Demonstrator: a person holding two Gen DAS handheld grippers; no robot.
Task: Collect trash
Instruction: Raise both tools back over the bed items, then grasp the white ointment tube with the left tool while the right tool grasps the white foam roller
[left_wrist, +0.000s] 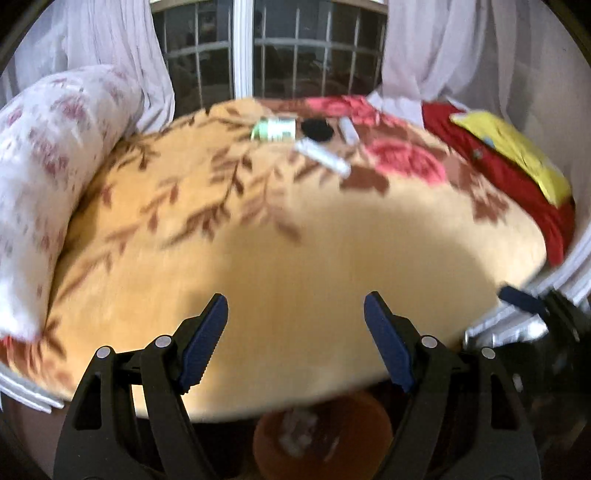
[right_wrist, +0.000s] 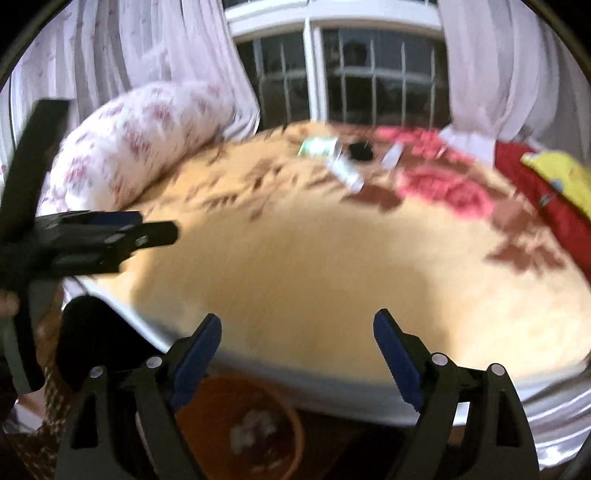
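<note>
Both grippers, left (left_wrist: 295, 332) and right (right_wrist: 297, 350), hang wide open and empty; the far trash (left_wrist: 275, 128) on the soft bed blanket (left_wrist: 314, 258) may slip or sink.

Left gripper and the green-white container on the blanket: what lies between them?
Only bare blanket separates the left gripper from the green-white container; the left wrist view shows it.

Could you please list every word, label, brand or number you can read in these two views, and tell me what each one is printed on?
None can be read; both views are motion-blurred.
Green and white container on the floral blanket: has a label, too blurred to read.
White tube beside it: no legible print.
Yellow item on the red cloth: small marks, unreadable.
Black round object: no visible text.
</note>
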